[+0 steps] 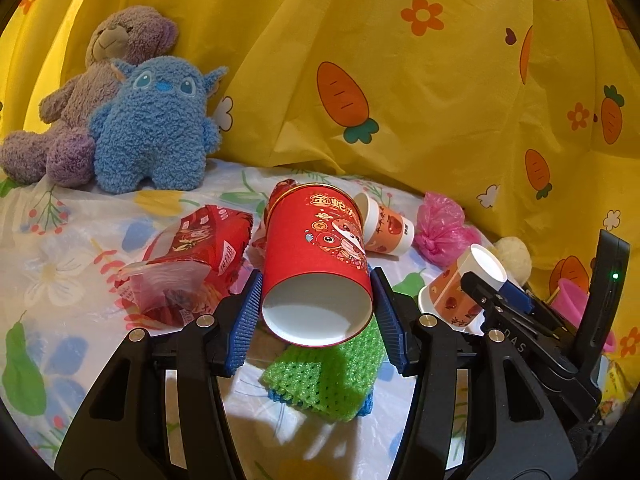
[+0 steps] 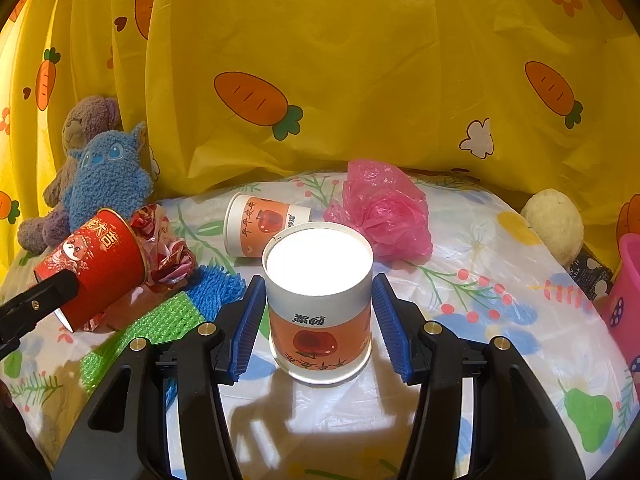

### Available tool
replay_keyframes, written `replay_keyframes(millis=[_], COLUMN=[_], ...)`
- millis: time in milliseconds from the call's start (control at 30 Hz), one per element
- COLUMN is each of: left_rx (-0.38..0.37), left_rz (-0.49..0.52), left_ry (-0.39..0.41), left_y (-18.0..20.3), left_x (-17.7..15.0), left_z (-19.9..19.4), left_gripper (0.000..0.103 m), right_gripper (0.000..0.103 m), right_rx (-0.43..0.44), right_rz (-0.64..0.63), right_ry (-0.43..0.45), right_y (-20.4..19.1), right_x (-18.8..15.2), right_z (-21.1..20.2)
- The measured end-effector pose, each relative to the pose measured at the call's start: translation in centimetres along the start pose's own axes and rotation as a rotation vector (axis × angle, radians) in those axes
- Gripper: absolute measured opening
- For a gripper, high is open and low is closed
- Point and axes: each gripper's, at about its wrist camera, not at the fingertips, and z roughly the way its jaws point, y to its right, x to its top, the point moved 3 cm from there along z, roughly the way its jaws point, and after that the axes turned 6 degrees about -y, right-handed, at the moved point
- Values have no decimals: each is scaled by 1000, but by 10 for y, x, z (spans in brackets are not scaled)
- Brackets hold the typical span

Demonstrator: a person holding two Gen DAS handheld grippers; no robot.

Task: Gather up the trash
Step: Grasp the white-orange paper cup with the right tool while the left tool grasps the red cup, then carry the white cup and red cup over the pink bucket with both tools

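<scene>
Blue pads of the left gripper clamp a tilted red cup above a green sponge. Right gripper clasps an upside-down white cup. Behind lie another cup, a pink bag and plush toys.

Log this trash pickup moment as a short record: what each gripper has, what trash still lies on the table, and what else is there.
left gripper: shut on red paper cup, tilted, open end toward the camera
right gripper: shut on white and orange paper cup
trash on table: second white and orange cup on its side; pink plastic bag; red snack wrapper
cloths: green mesh cloth over a blue cloth
toys: blue plush, purple bear at the back
pink bin: far right edge
</scene>
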Motion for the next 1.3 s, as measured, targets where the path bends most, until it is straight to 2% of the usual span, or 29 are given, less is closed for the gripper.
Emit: replay_keyframes(millis=[333, 700, 1100, 1300], left_rx=[-25, -112, -212, -300], left_rz=[20, 97, 195, 263], left_ry=[18, 15, -12, -17], left_y=[18, 73, 146, 207], left_x=[-5, -23, -39, -41], left_z=[-27, -45, -42, -34], left_gripper=[53, 53, 53, 53], right_gripper=[54, 54, 54, 54], right_rx=[43, 36, -47, -138], right_rz=[-7, -48, -27, 20], right_ry=[50, 101, 125, 157], right_y=[12, 37, 88, 136], right_x=[-1, -13, -27, -25], right_z=[-47, -101, -138, -159])
